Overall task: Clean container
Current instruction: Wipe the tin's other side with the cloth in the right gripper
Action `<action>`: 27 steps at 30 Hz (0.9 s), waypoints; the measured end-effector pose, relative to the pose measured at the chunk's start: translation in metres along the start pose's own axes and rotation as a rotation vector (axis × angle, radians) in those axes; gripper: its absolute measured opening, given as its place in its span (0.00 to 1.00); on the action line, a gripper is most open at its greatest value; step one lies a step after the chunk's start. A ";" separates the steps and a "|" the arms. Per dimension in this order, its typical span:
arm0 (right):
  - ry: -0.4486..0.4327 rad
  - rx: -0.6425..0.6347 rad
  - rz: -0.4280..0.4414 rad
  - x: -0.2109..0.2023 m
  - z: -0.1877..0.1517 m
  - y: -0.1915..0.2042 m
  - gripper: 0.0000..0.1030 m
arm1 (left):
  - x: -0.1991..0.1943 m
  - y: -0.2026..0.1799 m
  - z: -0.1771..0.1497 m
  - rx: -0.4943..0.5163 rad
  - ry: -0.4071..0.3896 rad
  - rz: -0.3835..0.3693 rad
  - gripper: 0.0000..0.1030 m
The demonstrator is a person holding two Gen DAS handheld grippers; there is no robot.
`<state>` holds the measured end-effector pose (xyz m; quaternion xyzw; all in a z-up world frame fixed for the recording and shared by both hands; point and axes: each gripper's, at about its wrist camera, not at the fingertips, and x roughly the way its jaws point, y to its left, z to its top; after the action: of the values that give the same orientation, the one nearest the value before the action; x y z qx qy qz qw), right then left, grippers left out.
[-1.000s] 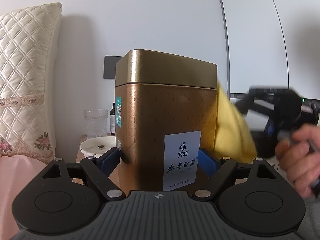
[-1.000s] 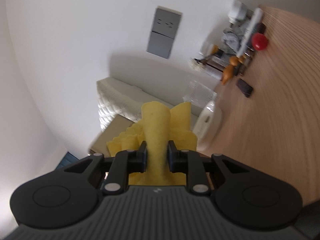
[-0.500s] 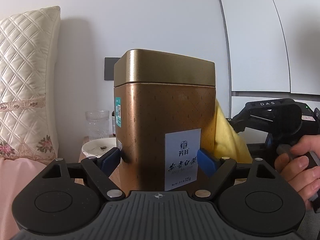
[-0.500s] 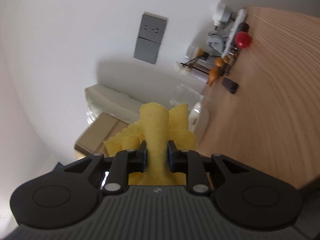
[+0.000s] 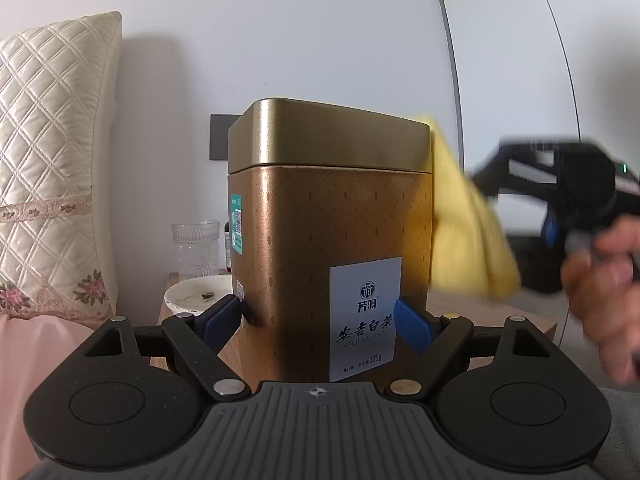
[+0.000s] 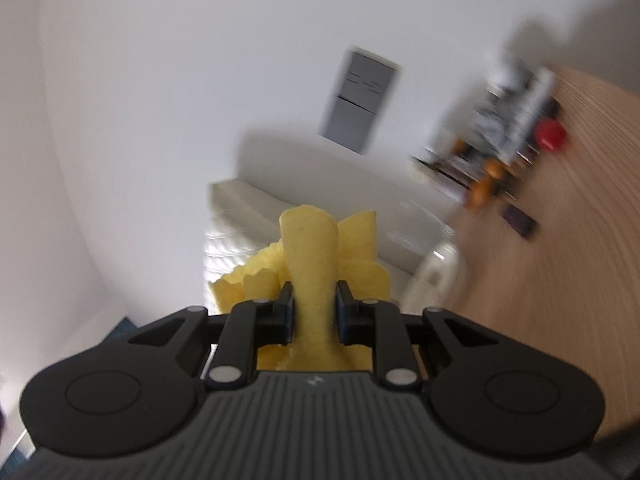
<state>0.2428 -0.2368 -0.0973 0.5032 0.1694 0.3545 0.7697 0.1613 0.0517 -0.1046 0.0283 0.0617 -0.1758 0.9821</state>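
- Left gripper (image 5: 320, 322): blue pads clamped on the tin's lower sides.
- Tin (image 5: 332, 240): gold, lidded, upright, centre of the left view.
- Right gripper (image 6: 313, 312): pinching a yellow cloth (image 6: 312, 264); cloth touches the tin at 3 o'clock.
- Dish (image 5: 198, 294), glass (image 5: 196, 248): 9 o'clock, behind.

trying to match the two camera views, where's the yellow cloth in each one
Left wrist view: the yellow cloth is right of centre, against the right side of the gold tea tin, held by the blurred right tongs.
Right wrist view: it is at bottom centre, pinched between the tongs' fingers.
Shared landmark: the grey wall switch panel, which in the left wrist view shows just left of the tin's lid.
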 end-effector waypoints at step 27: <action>0.018 -0.013 -0.083 -0.008 -0.012 -0.001 0.20 | -0.017 0.017 0.014 0.037 0.001 0.039 0.84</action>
<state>0.2305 -0.2347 -0.1042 0.4874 0.1948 0.3280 0.7854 0.1528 0.0721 -0.0880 0.0476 0.0584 -0.1578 0.9846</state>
